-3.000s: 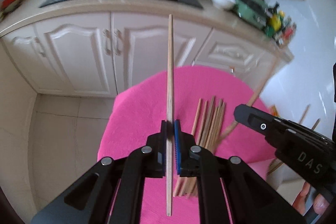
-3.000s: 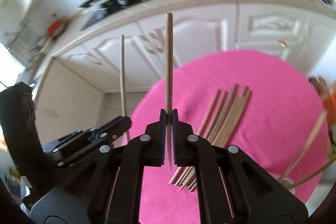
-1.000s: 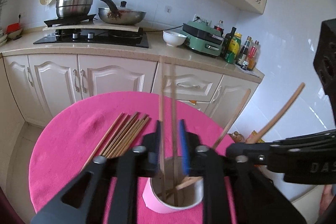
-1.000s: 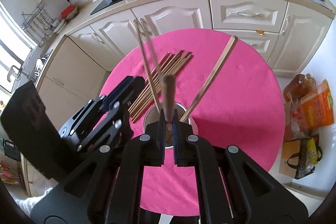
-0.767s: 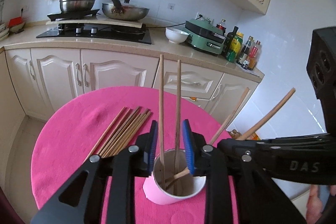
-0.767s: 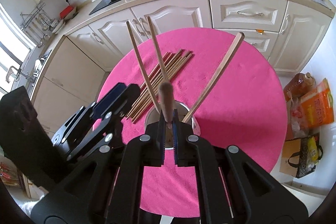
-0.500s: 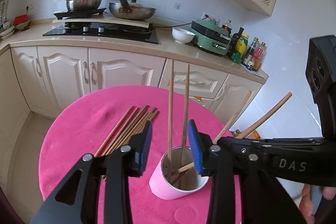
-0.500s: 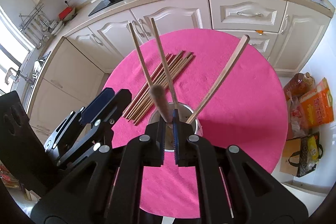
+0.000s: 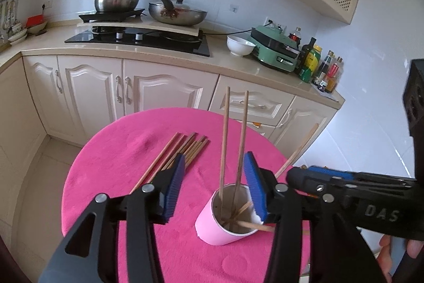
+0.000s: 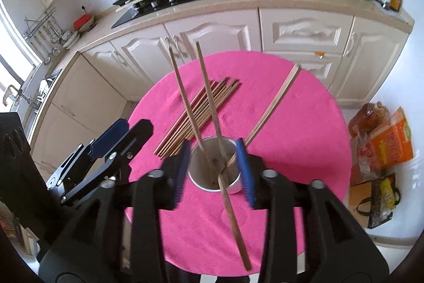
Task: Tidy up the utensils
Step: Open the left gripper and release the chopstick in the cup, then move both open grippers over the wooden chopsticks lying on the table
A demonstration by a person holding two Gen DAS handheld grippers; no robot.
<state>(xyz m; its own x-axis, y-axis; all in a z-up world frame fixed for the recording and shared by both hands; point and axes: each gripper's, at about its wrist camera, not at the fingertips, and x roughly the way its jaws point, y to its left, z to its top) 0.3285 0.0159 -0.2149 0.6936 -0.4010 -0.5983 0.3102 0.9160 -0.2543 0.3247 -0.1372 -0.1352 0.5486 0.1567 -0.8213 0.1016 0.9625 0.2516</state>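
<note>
Pink table (image 9: 111, 150): both hand-held grippers (image 9: 214, 184) (image 10: 213, 169) opening, ungripped chopsticks (image 10: 204, 108) in cup (image 9: 212, 232).

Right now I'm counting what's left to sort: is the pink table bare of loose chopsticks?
No, a bundle of chopsticks lies flat on the pink table, beside the cup.

"DAS" printed on the right gripper (image 9: 299, 178).
</note>
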